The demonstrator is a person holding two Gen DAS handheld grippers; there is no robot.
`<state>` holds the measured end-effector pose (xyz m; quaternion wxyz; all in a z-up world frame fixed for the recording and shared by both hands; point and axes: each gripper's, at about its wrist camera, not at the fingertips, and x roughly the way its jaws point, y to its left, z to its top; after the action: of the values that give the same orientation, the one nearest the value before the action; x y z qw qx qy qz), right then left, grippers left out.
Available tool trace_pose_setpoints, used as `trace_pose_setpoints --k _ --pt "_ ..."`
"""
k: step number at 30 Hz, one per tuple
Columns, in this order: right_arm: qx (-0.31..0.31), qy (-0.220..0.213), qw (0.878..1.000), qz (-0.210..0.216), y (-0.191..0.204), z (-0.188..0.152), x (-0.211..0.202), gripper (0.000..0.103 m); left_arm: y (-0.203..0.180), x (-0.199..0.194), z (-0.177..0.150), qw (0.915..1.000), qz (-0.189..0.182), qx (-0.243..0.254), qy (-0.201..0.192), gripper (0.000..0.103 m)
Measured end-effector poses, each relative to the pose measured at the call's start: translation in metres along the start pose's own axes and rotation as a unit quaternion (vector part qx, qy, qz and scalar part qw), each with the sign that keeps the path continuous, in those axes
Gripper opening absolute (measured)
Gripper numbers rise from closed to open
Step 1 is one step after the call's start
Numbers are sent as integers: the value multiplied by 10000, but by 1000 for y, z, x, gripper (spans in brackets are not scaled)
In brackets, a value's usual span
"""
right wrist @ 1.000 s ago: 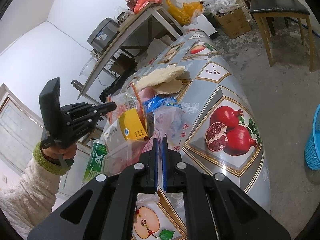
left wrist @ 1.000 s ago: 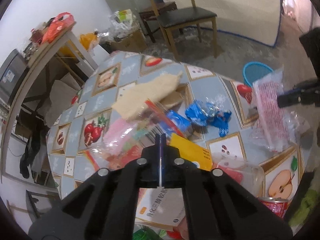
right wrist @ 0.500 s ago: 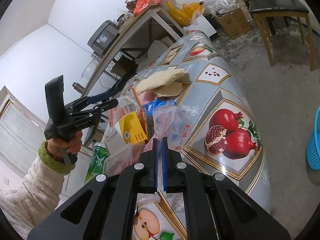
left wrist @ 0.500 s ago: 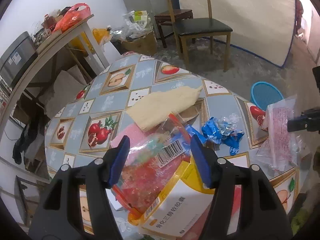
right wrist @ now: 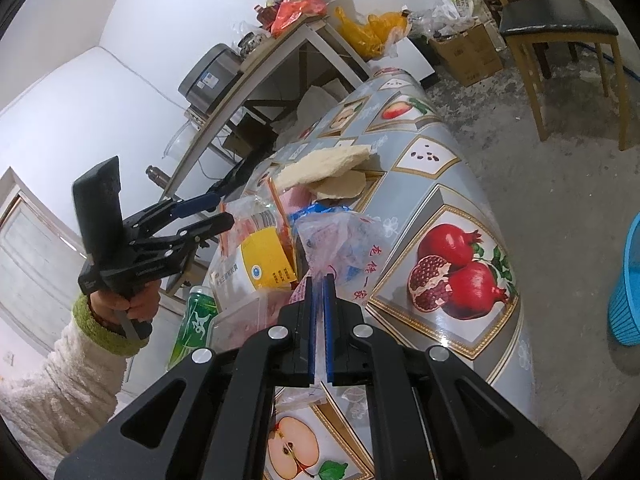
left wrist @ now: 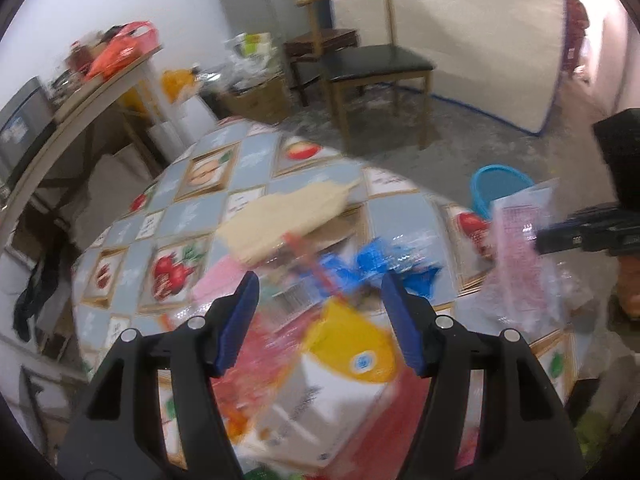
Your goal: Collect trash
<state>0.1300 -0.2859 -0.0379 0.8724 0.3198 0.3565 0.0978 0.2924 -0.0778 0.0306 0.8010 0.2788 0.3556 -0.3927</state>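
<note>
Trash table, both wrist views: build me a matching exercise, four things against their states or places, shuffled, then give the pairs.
Things:
1. left gripper
2. right gripper
3. blue basket
4. green bottle

States or places:
A. on the floor beside the table
B. shut on a clear plastic bag
C. open above the trash pile
D. at the table's near edge, by the yellow and white box

Pairs: 1-C, 2-B, 3-A, 4-D

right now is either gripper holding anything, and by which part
The right gripper pinches a clear plastic bag by its lower edge. The left gripper is open, holding nothing.
</note>
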Motion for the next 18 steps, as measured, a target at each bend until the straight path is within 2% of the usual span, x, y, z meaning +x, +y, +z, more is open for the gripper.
trace_pose_setpoints --k 4,10,12,16,18 --pt "45 -129 9999 -10 -5 0 -11 4 -25 13 15 9987 -368 342 7 66" --pt "231 -390 9989 -106 -22 1 -33 4 -67 60 29 9929 -370 1017 496 66" --pt "294 -432 9985 -153 -29 1 -38 4 -78 79 30 9888 -165 1255 790 66" --pt "396 -444 9981 -184 -39 2 -40 4 -88 104 29 9816 13 1439 1256 65" --pt "439 -445 9979 -174 -43 2 -40 4 -90 114 28 9784 133 1507 1410 55"
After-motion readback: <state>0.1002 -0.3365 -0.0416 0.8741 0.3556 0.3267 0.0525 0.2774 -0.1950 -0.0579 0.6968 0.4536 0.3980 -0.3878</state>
